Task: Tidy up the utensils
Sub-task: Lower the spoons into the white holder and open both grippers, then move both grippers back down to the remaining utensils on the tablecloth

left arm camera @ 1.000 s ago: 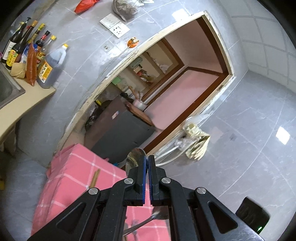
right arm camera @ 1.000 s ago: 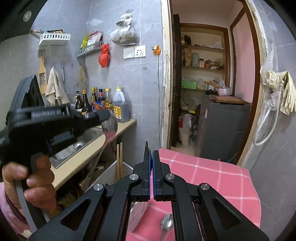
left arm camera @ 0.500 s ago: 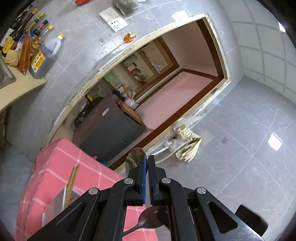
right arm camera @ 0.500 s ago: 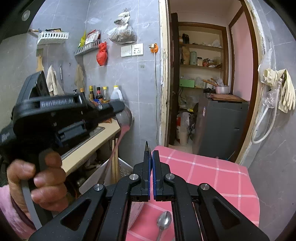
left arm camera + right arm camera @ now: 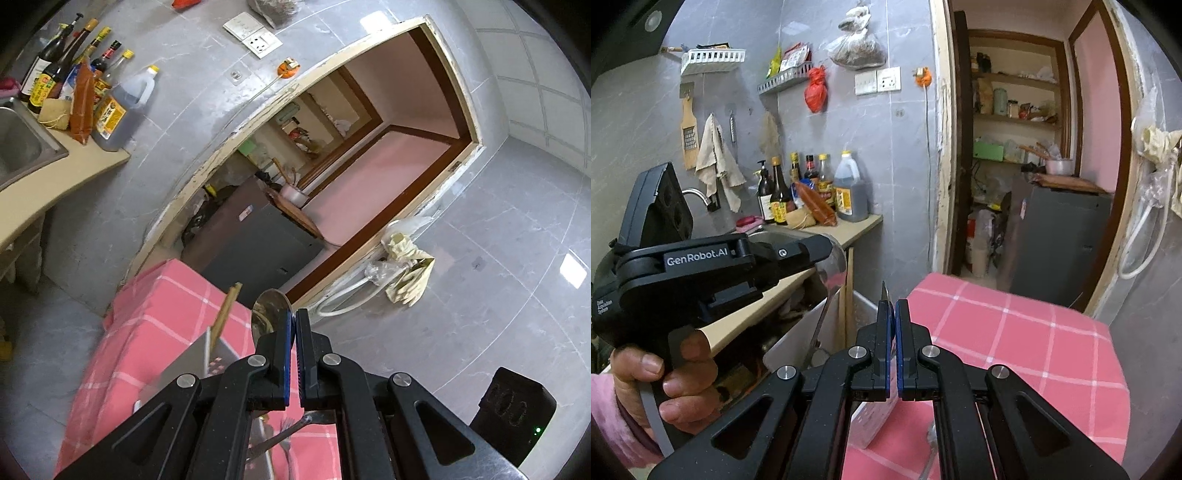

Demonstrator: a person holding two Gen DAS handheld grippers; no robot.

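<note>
- Left tongs (image 5: 294,318): jaws pinched shut on a metal spoon (image 5: 269,310); its bowl sticks out past the tips, above the white holder (image 5: 827,332) with chopsticks (image 5: 223,317).
- Right tongs (image 5: 892,314): closed, a thin metal tip between the pads.
- Second spoon (image 5: 284,437) lies on the pink-checked surface (image 5: 1015,332), under the left tongs.

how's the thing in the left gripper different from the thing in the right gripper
The left gripper is shut on a spoon whose broad round bowl stands clear above its fingertips. The right gripper is shut on a thin metal piece that shows only a narrow pointed tip. The spoon is plainly a spoon; the thin metal piece is too hidden to name. Both are shiny metal, clamped between shut blue pads.
</note>
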